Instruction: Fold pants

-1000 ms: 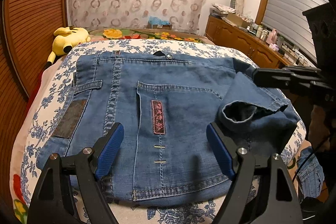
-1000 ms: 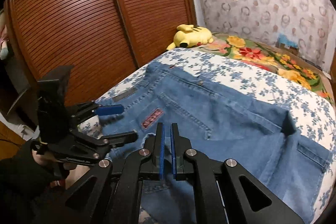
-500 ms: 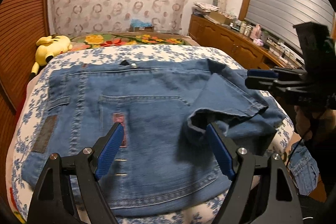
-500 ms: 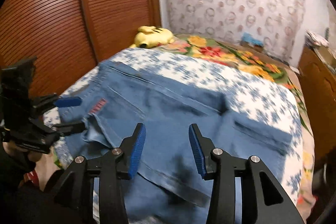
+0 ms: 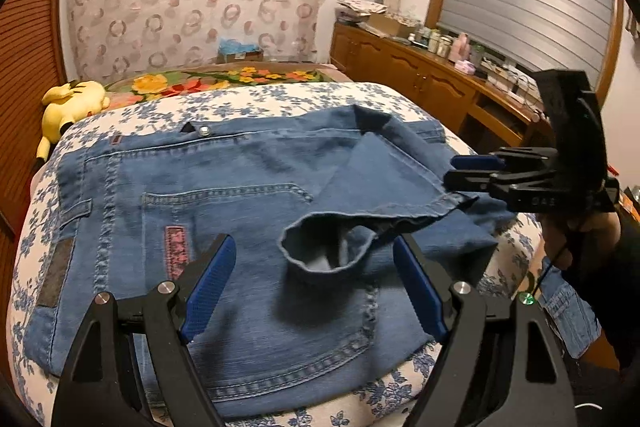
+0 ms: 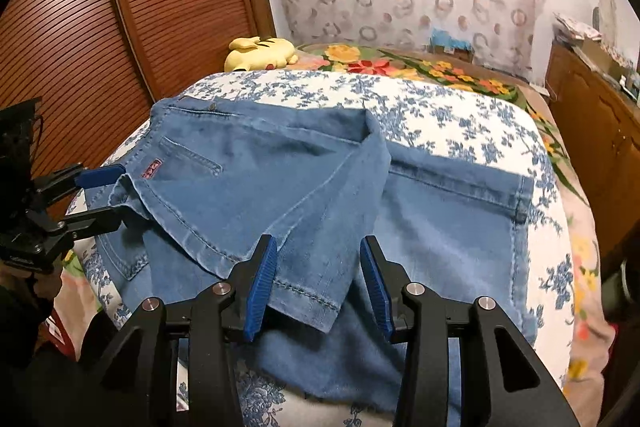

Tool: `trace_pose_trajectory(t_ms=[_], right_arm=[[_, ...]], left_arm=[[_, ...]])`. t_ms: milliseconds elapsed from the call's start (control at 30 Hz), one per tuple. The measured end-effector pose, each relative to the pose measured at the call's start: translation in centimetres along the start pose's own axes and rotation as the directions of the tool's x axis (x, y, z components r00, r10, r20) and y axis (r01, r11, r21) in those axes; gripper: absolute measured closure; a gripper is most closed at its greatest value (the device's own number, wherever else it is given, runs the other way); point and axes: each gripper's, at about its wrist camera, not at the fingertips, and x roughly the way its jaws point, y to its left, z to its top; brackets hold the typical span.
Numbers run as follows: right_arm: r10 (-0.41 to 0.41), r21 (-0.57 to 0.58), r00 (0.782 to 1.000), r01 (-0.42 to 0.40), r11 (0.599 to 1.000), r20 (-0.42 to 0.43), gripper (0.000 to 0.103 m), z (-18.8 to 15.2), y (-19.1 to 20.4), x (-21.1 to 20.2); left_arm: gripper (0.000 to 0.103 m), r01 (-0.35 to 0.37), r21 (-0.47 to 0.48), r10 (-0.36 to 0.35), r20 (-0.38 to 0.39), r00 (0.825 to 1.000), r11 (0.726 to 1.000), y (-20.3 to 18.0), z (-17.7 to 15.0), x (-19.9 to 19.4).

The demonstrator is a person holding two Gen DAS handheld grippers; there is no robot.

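A second ago the right gripper (image 6: 316, 287) had its fingers pressed together over the jeans (image 6: 280, 187); now they stand apart above the folded-over leg hem (image 6: 304, 303), holding nothing. The leg cuff (image 5: 328, 247) has shifted from the right edge of the jeans toward their middle, lying between the left gripper's (image 5: 316, 287) spread fingers.

Dim warm indoor light, fisheye edges, slight blur
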Motion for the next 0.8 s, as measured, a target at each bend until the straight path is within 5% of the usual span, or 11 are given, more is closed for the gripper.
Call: trace_pose_trajectory(t_ms=[200, 367, 567, 633, 800], right_arm=[[0.04, 0.052, 0.999, -0.039, 0.998, -0.016, 0.058, -0.3, -1.2, 0.4], [0.093, 0.099, 0.995, -0.089, 0.991, -0.038, 0.058, -0.2, -2.0, 1.9], [0.17, 0.136, 0.984, -0.162, 0.977, -0.055, 0.059, 0.4, -2.7, 3.3], [0.196, 0.136, 0.979, -0.187, 0.973, -0.054, 0.084, 0.5, -2.7, 3.4], [0.196, 0.109, 0.98, -0.192, 0.975, -0.019, 0.096, 1.7, -2.6, 2.5]], left_arm=[[0.026, 0.011, 0.019, -0.011, -0.015, 1.0, 1.0, -0.1, 0.2, 1.4], [0.06, 0.021, 0.0, -0.021, -0.042, 0.999, 1.0, 0.5, 0.3, 2.7], [0.086, 0.041, -0.002, -0.041, -0.015, 0.999, 0.999, 0.1, 0.2, 2.2], [0.091, 0.049, -0.002, -0.049, -0.005, 0.999, 0.999, -0.2, 0.3, 1.8], [0.094, 0.047, -0.004, -0.047, 0.034, 0.998, 0.999, -0.5, 0.8, 0.1]])
